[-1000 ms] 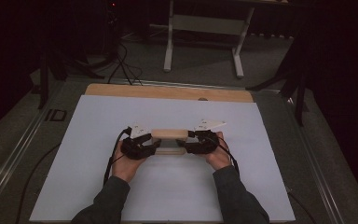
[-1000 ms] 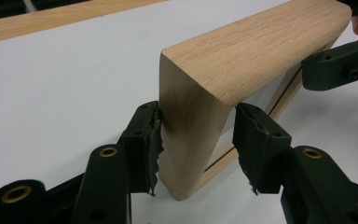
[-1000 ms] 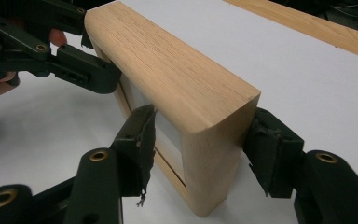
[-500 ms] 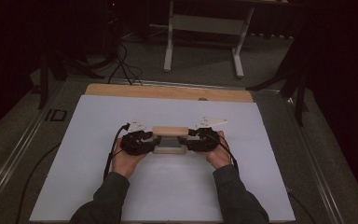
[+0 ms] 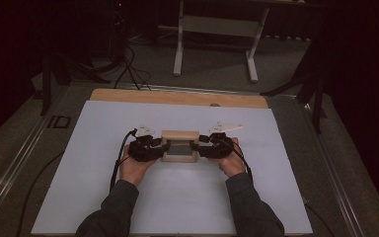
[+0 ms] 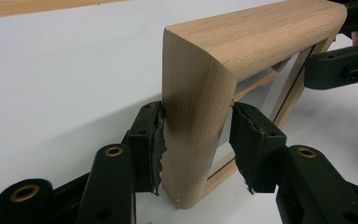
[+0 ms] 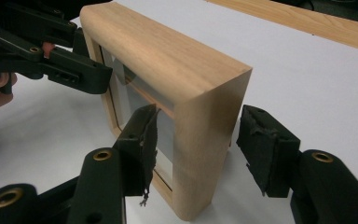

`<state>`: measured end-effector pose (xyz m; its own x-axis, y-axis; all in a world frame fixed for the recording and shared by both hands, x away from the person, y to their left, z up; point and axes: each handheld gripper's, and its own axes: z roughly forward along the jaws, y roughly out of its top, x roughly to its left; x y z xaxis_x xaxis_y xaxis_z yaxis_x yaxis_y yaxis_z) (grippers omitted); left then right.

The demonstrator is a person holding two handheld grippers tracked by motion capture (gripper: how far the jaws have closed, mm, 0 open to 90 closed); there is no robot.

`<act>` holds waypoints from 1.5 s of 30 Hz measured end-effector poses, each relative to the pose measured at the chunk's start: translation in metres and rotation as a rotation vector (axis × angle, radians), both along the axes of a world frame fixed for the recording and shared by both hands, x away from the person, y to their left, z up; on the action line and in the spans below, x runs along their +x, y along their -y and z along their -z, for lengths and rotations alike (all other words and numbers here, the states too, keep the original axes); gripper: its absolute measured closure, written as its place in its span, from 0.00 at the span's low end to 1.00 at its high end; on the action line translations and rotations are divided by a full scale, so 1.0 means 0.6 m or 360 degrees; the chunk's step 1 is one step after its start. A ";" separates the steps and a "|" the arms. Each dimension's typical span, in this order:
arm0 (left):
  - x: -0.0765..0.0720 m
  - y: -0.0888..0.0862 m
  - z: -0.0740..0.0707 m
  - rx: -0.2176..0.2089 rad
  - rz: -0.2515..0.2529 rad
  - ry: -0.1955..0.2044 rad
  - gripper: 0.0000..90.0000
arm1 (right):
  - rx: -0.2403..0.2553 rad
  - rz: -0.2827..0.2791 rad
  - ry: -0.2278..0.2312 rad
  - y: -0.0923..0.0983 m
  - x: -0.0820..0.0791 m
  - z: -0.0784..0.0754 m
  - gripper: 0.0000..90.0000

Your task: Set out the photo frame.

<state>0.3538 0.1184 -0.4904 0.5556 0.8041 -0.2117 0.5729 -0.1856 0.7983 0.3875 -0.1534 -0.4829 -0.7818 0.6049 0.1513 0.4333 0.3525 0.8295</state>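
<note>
On the white desk (image 5: 103, 197), near its middle, stands the wooden frame (image 5: 179, 146). Left tool (image 5: 154, 147) straddles the frame's left side, its jaws just closing, pads touching the wood. Right tool (image 5: 203, 147) straddles the frame's right side, outer pad clear, released.

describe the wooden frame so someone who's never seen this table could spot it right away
On the white sheet that covers the table, look near the middle, between the two black grippers the person holds. The wooden frame stands upright there: pale, thick, rounded corners, a glazed window, the one light wooden thing amid black tools.
</note>
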 end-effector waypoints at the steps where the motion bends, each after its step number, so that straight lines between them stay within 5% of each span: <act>1: 0.001 0.000 0.000 -0.0001 -0.0005 -0.0004 0.61 | -0.0002 -0.0004 -0.0002 -0.001 0.001 0.001 0.52; 21: 0.011 0.000 0.004 0.0006 -0.0054 -0.0035 0.50 | -0.0050 0.0034 -0.0030 -0.004 0.006 0.009 0.46; 32: -0.005 -0.016 -0.006 0.0040 -0.0067 0.0025 0.48 | -0.0062 0.0059 -0.0001 0.006 0.001 0.000 0.43; 45: -0.037 -0.068 -0.017 0.0056 -0.0138 0.0114 0.48 | -0.0058 0.0092 0.0053 0.030 -0.008 -0.016 0.43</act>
<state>0.3316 0.1592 -0.4802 0.4965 0.8559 -0.1447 0.5296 -0.1665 0.8317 0.3828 -0.1712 -0.4731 -0.7498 0.6536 0.1028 0.4259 0.3579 0.8310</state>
